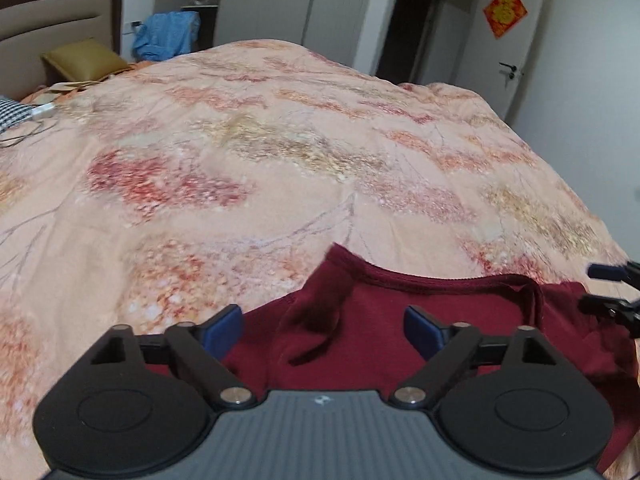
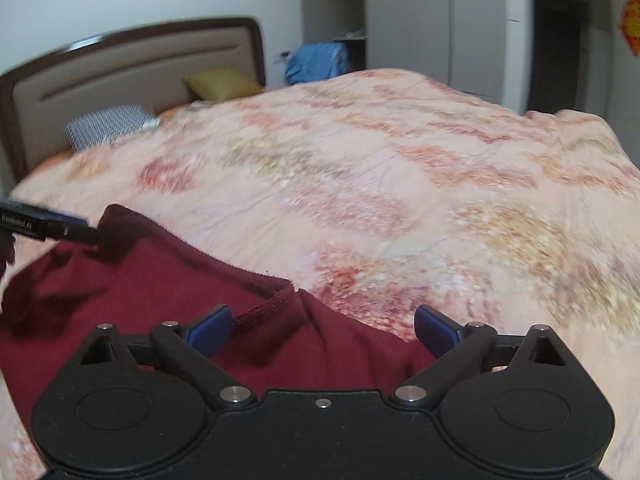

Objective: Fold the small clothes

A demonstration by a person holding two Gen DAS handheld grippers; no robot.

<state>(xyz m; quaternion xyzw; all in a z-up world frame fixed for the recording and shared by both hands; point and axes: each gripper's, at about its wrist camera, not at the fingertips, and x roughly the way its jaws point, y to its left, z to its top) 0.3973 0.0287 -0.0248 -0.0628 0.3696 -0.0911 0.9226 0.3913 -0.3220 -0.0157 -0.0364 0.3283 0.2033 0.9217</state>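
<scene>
While spread wide, left gripper fingers held over crumpled dark red knit garment, right gripper parted above its hem, on peach floral bedspread

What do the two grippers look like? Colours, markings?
Both alike: left gripper and right gripper have black linkage arms with silver pivot pins, round black side housings and blue-padded fingers. The left's base is ribbed grey; white lettering shows on its side.
</scene>
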